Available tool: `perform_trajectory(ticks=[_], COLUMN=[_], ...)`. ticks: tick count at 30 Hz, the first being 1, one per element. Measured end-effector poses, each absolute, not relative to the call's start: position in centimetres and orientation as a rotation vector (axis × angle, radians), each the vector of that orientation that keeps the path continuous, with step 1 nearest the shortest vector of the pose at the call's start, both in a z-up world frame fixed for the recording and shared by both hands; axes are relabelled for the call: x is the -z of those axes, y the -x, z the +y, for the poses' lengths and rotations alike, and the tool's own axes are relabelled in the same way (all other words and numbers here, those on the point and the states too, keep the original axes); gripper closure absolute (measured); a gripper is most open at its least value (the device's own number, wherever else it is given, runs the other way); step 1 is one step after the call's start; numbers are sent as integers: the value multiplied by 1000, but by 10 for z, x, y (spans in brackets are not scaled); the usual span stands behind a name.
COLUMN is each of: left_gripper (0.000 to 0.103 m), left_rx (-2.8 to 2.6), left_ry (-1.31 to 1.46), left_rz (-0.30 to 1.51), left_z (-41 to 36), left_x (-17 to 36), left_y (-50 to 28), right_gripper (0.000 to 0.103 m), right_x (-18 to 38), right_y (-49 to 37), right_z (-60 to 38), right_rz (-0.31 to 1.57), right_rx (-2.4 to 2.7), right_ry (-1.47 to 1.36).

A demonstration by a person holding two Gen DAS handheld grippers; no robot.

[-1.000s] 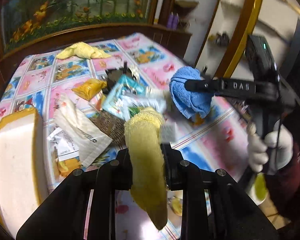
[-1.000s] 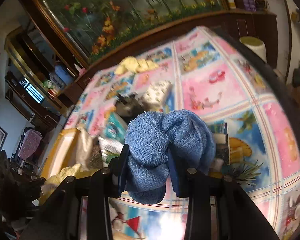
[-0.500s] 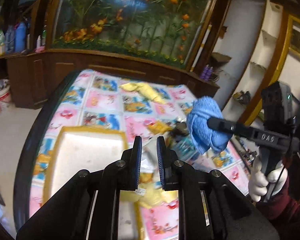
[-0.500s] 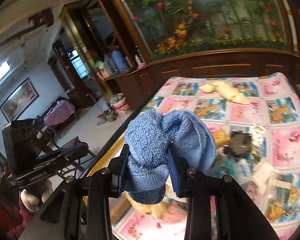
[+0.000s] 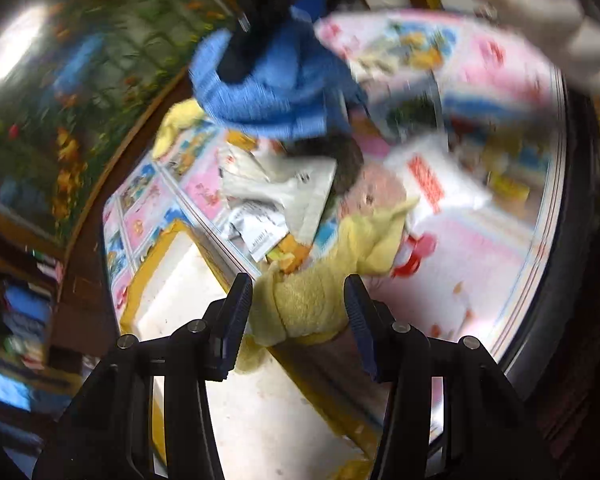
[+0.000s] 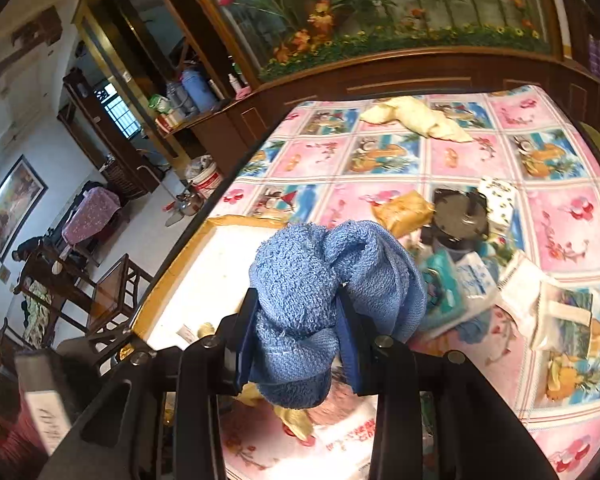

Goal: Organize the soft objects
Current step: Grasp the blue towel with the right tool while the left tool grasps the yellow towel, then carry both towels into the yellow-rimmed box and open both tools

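Right gripper (image 6: 296, 336) clamps the blue towel (image 6: 332, 280) above the tray (image 6: 220, 264) at the table's left edge — ready for dropping. Left gripper (image 5: 296, 308) — jaws apart — straddles the yellow cloth (image 5: 324, 280) draped over the tray's rim.

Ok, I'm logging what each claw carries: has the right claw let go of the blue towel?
No, in the right wrist view the blue towel is bunched between the fingers of the right claw, above the tray.
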State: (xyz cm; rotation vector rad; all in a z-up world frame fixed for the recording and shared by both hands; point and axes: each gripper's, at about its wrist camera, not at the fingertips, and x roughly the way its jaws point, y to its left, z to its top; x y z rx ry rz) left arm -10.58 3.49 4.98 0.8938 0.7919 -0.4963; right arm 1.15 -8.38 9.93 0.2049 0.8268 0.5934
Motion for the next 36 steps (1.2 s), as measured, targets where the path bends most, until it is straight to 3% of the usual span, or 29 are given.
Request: perform_trajectory(ticks=[5, 8, 10, 14, 28, 31, 36], left_gripper=[34, 34, 44, 50, 49, 47, 47], left_rx=[563, 492, 461, 444, 341, 180, 116], left_ry=[-1051, -1152, -1141, -945, -50, 69, 247], left_rz=[884, 906, 906, 947, 785, 773, 843], left_z=[27, 18, 15, 23, 150, 188, 230], left_x=[-27, -7, -4, -23, -152, -153, -111], left_y=[91, 84, 79, 65, 68, 47, 2], right_gripper=[67, 67, 67, 67, 67, 67, 67], right_x=[-90, -86, -86, -84, -115, -125, -112], right_y=[-12, -12, -10, -7, -6, -15, -42], right_z=[-97, -100, -101, -105, -65, -25, 50], right_rz=[841, 842, 838, 834, 768, 761, 808], right_rx=[-582, -588, -590, -590, -701, -761, -792], right_ry=[-236, -241, -242, -241, -206, -173, -69])
